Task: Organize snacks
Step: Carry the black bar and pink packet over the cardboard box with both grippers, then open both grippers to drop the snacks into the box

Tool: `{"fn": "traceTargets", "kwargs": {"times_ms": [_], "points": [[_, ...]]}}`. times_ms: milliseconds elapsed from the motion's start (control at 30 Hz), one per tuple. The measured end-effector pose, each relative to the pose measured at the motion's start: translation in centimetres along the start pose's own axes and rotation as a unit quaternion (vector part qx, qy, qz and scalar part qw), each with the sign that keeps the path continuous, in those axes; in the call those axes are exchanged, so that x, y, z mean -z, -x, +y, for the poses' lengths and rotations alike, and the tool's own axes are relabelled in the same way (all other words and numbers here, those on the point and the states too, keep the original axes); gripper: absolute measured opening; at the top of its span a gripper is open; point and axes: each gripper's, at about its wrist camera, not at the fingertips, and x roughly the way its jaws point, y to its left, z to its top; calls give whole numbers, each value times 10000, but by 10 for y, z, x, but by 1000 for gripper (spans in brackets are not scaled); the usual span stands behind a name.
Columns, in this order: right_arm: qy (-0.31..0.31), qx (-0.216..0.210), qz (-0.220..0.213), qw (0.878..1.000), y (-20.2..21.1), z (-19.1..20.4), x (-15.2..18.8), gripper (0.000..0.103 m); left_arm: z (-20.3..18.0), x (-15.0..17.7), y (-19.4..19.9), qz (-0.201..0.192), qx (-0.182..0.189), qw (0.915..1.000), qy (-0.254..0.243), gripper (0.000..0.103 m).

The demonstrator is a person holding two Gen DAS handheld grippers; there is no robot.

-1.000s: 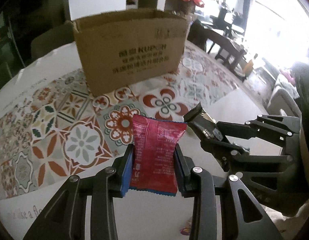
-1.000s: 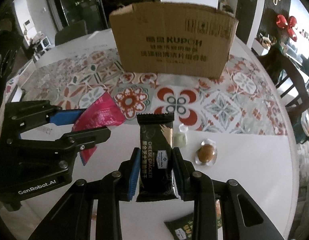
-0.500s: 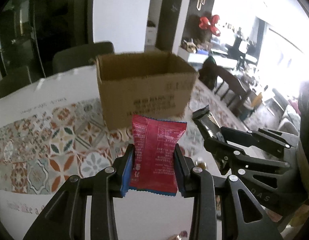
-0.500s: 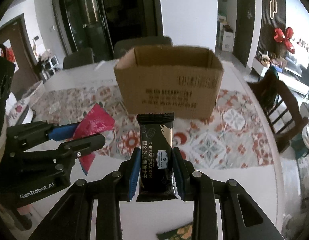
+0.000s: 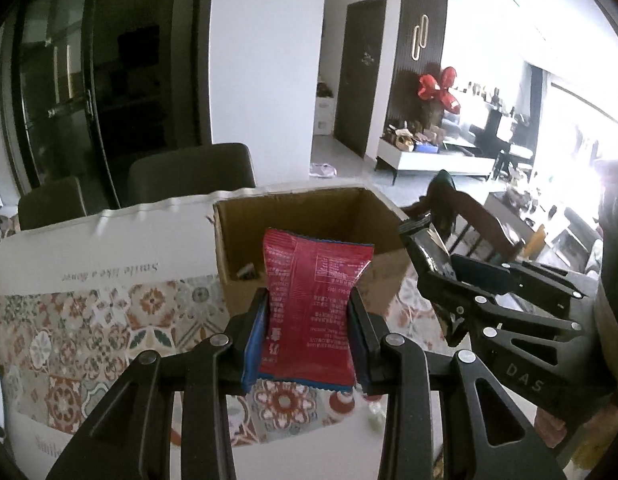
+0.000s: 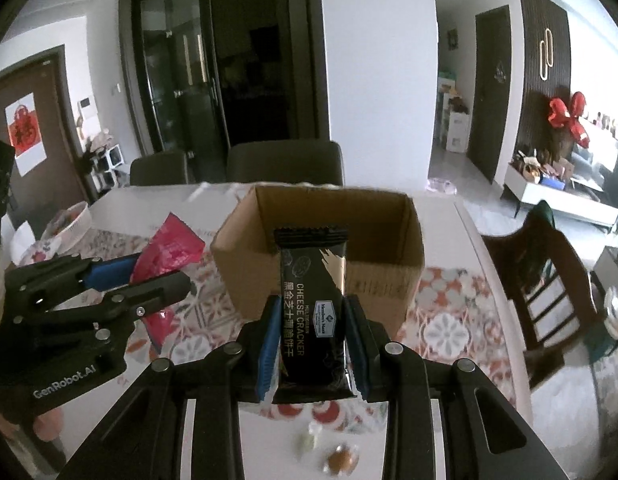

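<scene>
My left gripper [image 5: 309, 336] is shut on a red snack packet [image 5: 313, 304], held upright in the air in front of the open cardboard box [image 5: 237, 248]. My right gripper [image 6: 311, 340] is shut on a black cheese cracker packet [image 6: 313, 312], held upright above the table before the same box [image 6: 389, 280]. The box's top is open and a small item lies inside. Each gripper shows in the other's view: the right one [image 5: 433, 264] beside the box, the left one [image 6: 149, 276] with the red packet [image 6: 169, 248].
The box stands on a patterned tile mat [image 5: 89, 320] on a white table [image 6: 481, 432]. Two small wrapped sweets [image 6: 337, 458] lie on the table near me. A white basket [image 6: 65, 228] sits far left. Dark chairs [image 6: 285, 160] stand behind the table, a wooden chair [image 6: 549, 280] to the right.
Both grippers have risen with their packets and moved toward the box; its open top now shows from above. The sweets have dropped low in the right view.
</scene>
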Motion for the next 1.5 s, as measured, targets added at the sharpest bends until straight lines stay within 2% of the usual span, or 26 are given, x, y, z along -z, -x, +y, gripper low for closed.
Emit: {"fn": "traceTargets", "kwargs": {"times_ms": [500,733,933,1000,1033,1100,1167,1200,1267,1500], "points": [[61,-5,-7,10000,-59,-25,-61,32,15,-61,-57,-74,-188,9997,103,36],[-36,32,201,9998,-95,-41,-78,32,22,-71,-95,133,-241,9995,147,36],[0,82,460,9989,-125,-48,-79,32,28,-70,-126,380,-260,9987,228,38],[-15,88,512,9986,-132,-50,-77,32,30,-68,-134,473,-251,9982,263,43],[-36,95,528,9986,-135,-52,-76,33,31,-67,-136,487,-246,9981,280,46],[-87,96,602,9981,-140,-56,-74,34,31,-67,-138,462,-302,9982,250,58],[-163,135,652,9976,-143,-59,-73,53,30,-67,-137,419,-404,9981,188,59],[-192,192,612,9978,-143,-61,-73,56,29,-67,-136,405,-440,9981,168,60],[-237,341,523,9978,-140,-63,-72,56,29,-67,-132,380,-507,9979,152,63],[-399,426,371,9976,-109,-64,-67,56,19,-67,-97,56,-519,9986,14,66]]}}
